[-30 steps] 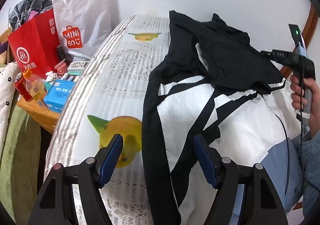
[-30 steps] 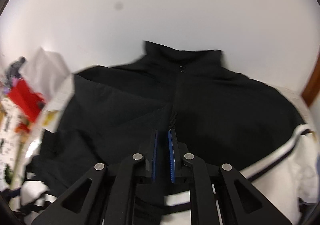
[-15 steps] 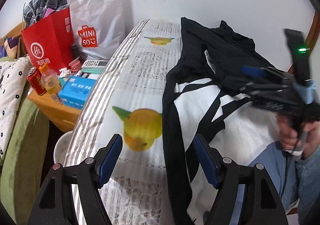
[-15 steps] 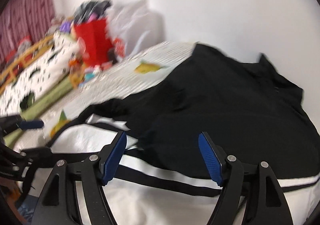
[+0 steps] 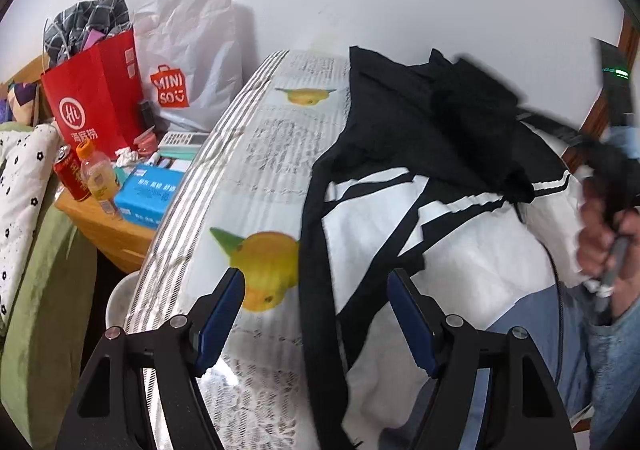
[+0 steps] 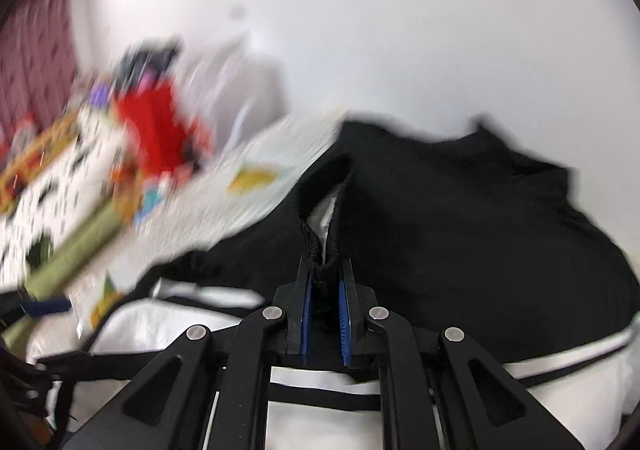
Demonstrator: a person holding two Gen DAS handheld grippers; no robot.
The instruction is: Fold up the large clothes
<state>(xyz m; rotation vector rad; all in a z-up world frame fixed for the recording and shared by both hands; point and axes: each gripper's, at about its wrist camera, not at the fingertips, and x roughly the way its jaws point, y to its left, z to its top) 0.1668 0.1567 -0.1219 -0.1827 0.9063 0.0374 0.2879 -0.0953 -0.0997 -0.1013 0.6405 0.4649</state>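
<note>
The black-and-white zip jacket [image 5: 420, 178] lay across the right half of the frame on the lemon-printed lace tablecloth [image 5: 256, 178], whose bare part filled the centre. At lower centre the left gripper [image 5: 316, 314] hung over the jacket's left edge. Left of the cloth stood a low wooden side table [image 5: 108, 230]; on it were a blue tissue box [image 5: 146, 192], a yellow drink bottle [image 5: 98, 178] and a red can [image 5: 72, 174], with a red paper bag [image 5: 94, 98] and a white plastic shopping bag [image 5: 192, 54] behind them, upper left.
</note>
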